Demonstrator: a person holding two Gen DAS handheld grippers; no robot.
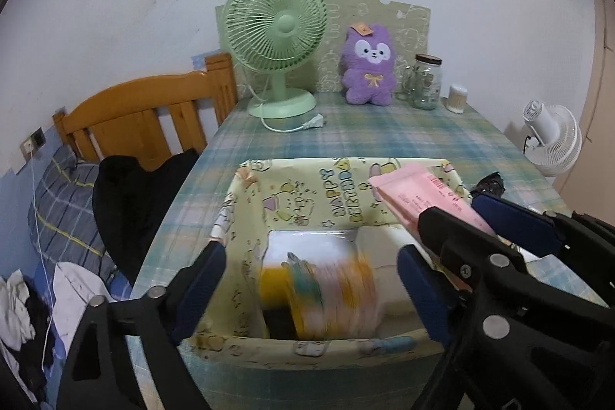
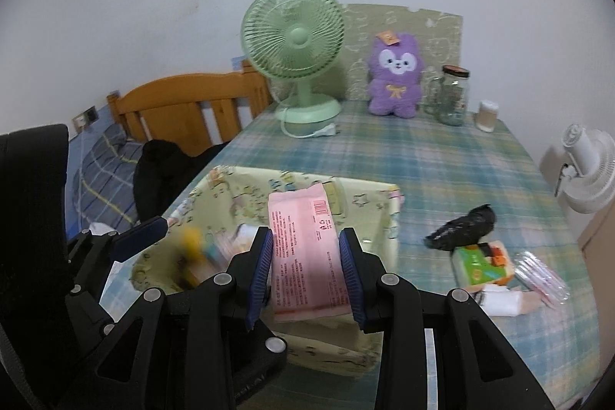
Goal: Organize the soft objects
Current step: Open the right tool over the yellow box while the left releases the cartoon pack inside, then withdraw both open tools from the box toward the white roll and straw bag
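A yellow patterned storage box (image 1: 246, 218) (image 2: 384, 218) sits open on the plaid table. My right gripper (image 2: 306, 258) is shut on a pink soft pack (image 2: 303, 252) and holds it over the box's right side; the pack also shows in the left wrist view (image 1: 419, 195). My left gripper (image 1: 311, 289) is open above the box, over a blurred yellow, pink and white soft pack (image 1: 326, 294) that lies inside. A purple plush toy (image 1: 368, 66) (image 2: 394, 79) stands at the table's far edge.
A green desk fan (image 1: 276, 37) (image 2: 296, 52), a glass jar (image 2: 453, 95) and a small cotton-swab tub (image 2: 487, 116) stand at the back. A black bag (image 2: 461, 227), a green tissue pack (image 2: 480, 264), a clear packet (image 2: 542, 277) and a white roll (image 2: 499, 302) lie right of the box. A bed (image 1: 69, 202) is left.
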